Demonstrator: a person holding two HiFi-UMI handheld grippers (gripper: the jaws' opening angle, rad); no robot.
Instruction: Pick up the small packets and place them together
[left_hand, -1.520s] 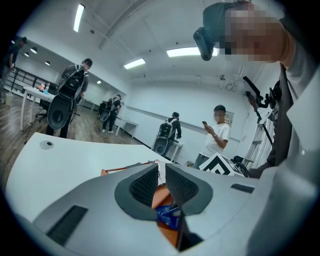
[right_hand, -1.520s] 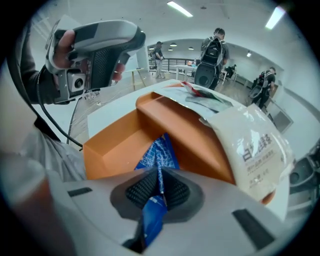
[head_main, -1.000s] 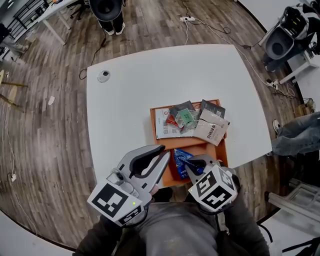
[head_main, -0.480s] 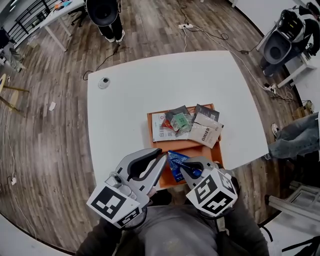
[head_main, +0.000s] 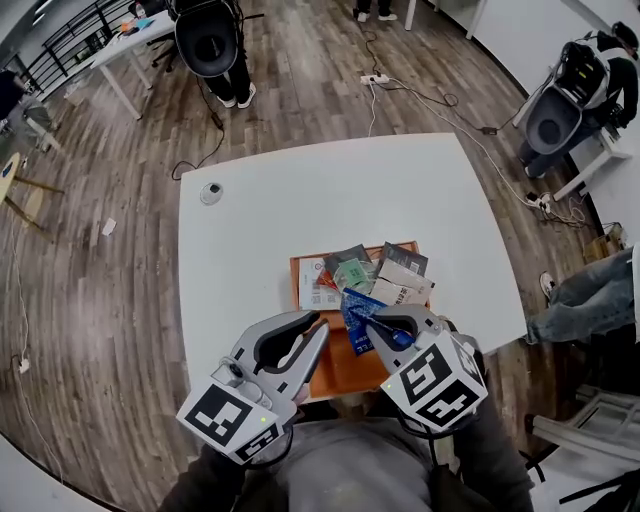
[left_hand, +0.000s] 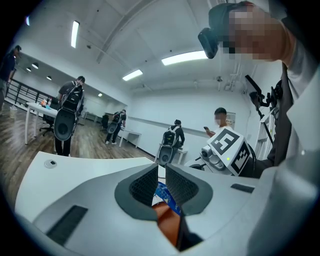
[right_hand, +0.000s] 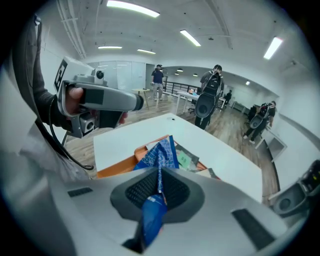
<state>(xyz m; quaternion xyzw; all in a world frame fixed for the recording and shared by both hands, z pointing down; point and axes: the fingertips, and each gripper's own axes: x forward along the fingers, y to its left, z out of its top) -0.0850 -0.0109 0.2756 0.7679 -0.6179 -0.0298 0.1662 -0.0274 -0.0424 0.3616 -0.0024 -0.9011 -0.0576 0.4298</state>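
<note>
Jaws of my right gripper (right_hand: 159, 192) are clenched on a blue packet (right_hand: 161, 154), which I hold up over the orange tray (head_main: 338, 375) near the front edge of the white table (head_main: 280, 210). Jaws of my left gripper (left_hand: 161, 186) stand a narrow gap apart with nothing between them, beside the right one at the tray's near left corner. Other small packets (head_main: 375, 280) lie heaped, overlapping, at the tray's far end
</note>
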